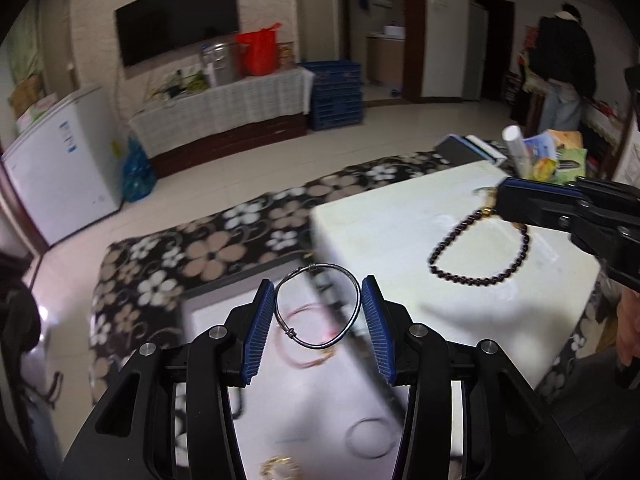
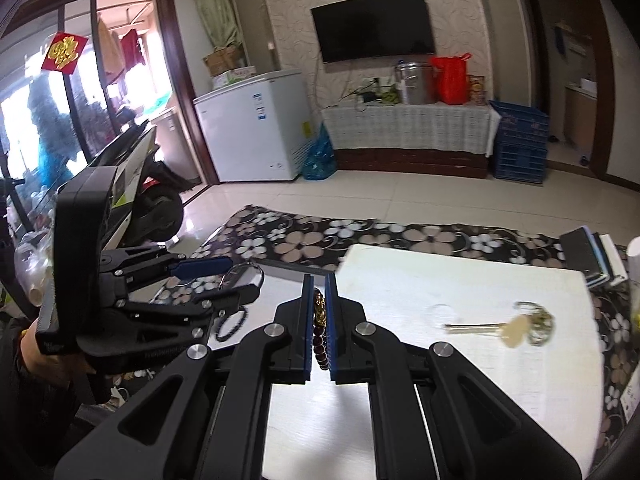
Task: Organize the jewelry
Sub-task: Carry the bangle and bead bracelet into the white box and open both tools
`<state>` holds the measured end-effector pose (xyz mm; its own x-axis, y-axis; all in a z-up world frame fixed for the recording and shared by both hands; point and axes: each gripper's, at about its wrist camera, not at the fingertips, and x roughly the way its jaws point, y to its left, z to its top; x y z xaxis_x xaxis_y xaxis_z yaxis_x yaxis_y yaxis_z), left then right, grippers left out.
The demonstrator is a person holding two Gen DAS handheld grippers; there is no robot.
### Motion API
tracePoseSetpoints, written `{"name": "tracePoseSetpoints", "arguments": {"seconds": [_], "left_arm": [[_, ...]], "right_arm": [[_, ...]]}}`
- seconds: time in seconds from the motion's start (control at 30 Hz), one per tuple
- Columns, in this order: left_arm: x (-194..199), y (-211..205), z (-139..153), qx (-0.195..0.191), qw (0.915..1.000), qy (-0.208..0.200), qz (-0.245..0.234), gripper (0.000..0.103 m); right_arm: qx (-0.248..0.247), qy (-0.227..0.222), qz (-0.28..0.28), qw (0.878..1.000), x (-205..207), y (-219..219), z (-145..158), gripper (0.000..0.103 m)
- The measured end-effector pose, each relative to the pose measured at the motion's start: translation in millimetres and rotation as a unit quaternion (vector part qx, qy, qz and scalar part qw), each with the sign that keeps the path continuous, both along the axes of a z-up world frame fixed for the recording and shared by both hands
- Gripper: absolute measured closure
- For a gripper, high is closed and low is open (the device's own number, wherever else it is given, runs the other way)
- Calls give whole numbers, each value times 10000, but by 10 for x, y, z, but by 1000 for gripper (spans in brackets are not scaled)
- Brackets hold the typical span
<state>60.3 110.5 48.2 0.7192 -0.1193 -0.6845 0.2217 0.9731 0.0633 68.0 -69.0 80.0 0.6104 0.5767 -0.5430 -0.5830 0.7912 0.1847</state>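
Observation:
My left gripper (image 1: 318,306) is shut on a thin silver wire bangle (image 1: 316,306), held between its blue pads above a white tray (image 1: 280,400). The tray holds a pink bracelet (image 1: 308,344), a silver ring bangle (image 1: 370,438) and a gold piece (image 1: 280,470). My right gripper (image 2: 319,320) is shut on a dark bead bracelet with a gold charm (image 2: 320,332); in the left wrist view it hangs as a loop (image 1: 480,252) over the white board (image 1: 400,232). In the right wrist view the left gripper (image 2: 236,280) holds the bangle (image 2: 244,276) at left.
A keyring with a key and charms (image 2: 520,326) lies on the white board (image 2: 480,288). A black bead bracelet (image 2: 232,324) lies in the tray. Books (image 2: 592,256) and a white tube (image 1: 516,148) stand at the table's far right. The floral cloth (image 2: 320,236) covers the table.

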Motion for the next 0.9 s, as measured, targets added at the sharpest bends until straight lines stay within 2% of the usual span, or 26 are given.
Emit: {"name": "tracePoseSetpoints", "arguments": {"seconds": [0.2, 0.33, 0.47, 0.6, 0.77, 0.9], "left_arm": [[92, 590, -220, -79, 9981, 202, 579, 56], [264, 836, -497, -62, 9959, 383, 816, 56], [458, 952, -785, 55, 9943, 557, 909, 56], [601, 998, -929, -94, 9937, 660, 903, 56], [741, 911, -1139, 160, 9927, 858, 837, 56], [807, 928, -1230, 193, 9915, 935, 889, 56]], "right_arm": [[-95, 137, 347, 9993, -98, 425, -115, 97], [-277, 320, 544, 9976, -185, 665, -282, 97], [-362, 577, 669, 9954, -265, 853, -461, 98], [-529, 696, 820, 9928, -376, 1038, -616, 98], [-832, 893, 1096, 9865, -515, 1267, -854, 98], [-1035, 967, 1346, 9807, -643, 1415, -997, 98]]}}
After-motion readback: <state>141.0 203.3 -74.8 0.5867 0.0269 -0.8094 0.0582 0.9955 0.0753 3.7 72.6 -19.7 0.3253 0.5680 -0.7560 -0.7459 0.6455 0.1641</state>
